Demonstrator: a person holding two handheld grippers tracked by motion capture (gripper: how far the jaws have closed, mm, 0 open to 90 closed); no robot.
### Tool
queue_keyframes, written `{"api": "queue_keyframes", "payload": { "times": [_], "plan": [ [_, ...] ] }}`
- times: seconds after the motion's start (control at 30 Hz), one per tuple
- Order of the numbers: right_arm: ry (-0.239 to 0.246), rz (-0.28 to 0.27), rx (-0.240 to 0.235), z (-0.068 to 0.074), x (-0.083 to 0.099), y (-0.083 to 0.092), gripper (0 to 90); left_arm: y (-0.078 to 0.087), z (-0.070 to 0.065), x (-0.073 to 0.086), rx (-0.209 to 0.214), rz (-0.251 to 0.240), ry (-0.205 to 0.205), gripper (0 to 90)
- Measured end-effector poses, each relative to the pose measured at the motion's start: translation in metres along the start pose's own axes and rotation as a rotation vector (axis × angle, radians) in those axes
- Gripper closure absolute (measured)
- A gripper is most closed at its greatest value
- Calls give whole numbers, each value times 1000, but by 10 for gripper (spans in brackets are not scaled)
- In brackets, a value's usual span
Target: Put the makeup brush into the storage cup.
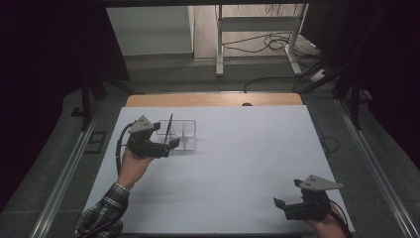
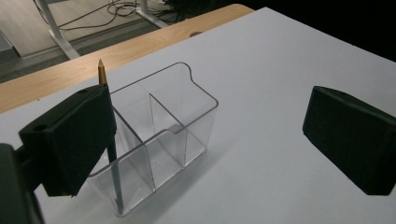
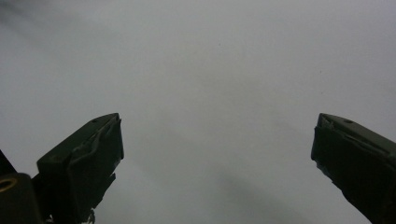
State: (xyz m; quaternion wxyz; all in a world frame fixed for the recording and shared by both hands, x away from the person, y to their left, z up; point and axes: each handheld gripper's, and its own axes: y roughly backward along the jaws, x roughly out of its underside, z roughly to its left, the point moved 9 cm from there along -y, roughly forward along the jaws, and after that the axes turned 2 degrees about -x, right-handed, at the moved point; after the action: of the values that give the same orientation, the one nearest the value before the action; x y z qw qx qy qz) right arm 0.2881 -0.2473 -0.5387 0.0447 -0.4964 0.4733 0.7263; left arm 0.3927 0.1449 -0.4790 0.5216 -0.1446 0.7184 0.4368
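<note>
A clear plastic organiser [image 1: 184, 135] [image 2: 187, 116] with three compartments stands on the white table [image 1: 237, 163]. A dark pencil [image 1: 169, 126] [image 2: 115, 179] with a gold tip leans in its end compartment, on the left in the left gripper view. There my left gripper [image 2: 208, 116] is open, its jaws wide apart. One jaw is close in front of the pencil and hides its middle. From above, my left gripper [image 1: 166, 135] is at the organiser's left end. My right gripper [image 1: 288, 193] [image 3: 217, 135] is open over bare table near the front right corner, with nothing between its jaws.
Behind the white sheet, a strip of wooden tabletop [image 1: 213, 99] [image 2: 70, 70] runs along the far edge. On the floor beyond are white desk legs [image 1: 219, 47] and cables [image 1: 277, 42]. Metal rails [image 1: 64, 178] flank the table on both sides.
</note>
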Motion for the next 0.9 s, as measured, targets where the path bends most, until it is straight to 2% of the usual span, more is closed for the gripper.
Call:
{"api": "queue_keyframes", "payload": {
  "times": [0.23, 0.43, 0.9],
  "plan": [
    [4, 4, 0, 0, 0, 0, 27, 4, -2, 8, 6, -8, 6, 33],
    [10, 7, 3, 1, 1, -1, 27, 5, -1, 16, -4, 2, -1, 36],
    [7, -4, -1, 0, 0, 1, 27, 5, -7, 35, 4, 30, -9, 39]
  ]
}}
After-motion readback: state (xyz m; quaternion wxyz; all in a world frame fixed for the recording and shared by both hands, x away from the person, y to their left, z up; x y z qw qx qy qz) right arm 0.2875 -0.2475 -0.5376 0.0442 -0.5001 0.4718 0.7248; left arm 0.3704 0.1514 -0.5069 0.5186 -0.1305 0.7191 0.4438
